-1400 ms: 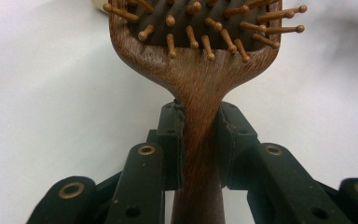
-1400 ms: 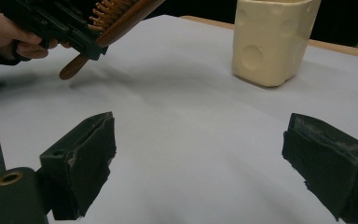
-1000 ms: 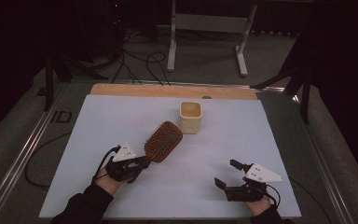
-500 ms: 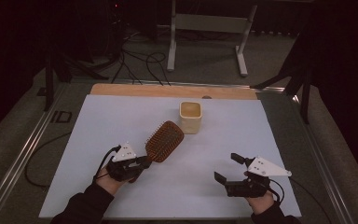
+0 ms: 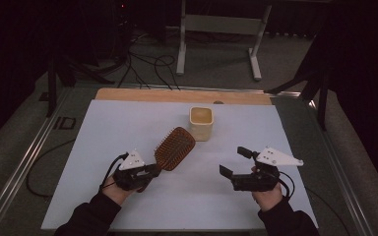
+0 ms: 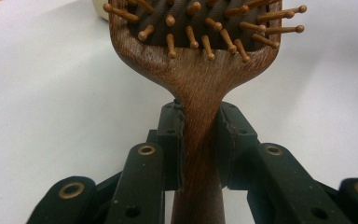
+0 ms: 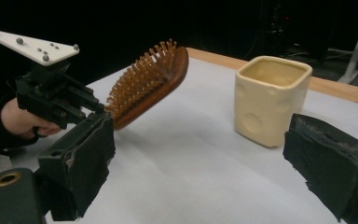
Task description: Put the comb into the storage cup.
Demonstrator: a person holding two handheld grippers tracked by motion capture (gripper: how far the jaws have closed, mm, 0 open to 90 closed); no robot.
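Left gripper view shows the grip up close: the left gripper [image 6: 200,140] has both black pads clamped on the narrow wooden neck of the hairbrush [image 6: 200,60], jaws narrow, handle running back between the linkages; wood grain and round-tipped wooden pins on a dark cushion are readable there. High view gives layout instead: left gripper [image 5: 145,173] at near left of the white table sheet [image 5: 103,128], hairbrush [image 5: 174,148] head pointing far-right from it, toward the cream cup [image 5: 201,123], which stands just beyond the brush tip, apart from it. Right gripper [image 5: 237,163] sits at near right, well apart from brush and cup, jaws wide with nothing between them. Right gripper view shows what the others miss: hairbrush [image 7: 149,86] is lifted off the sheet, tilted, pins facing down and toward the camera, oval brown back on top; cup [image 7: 271,98] is squarish, glazed, with round dimples in its walls and nothing visible inside. A wooden strip [image 5: 182,95] edges the far side of the sheet.
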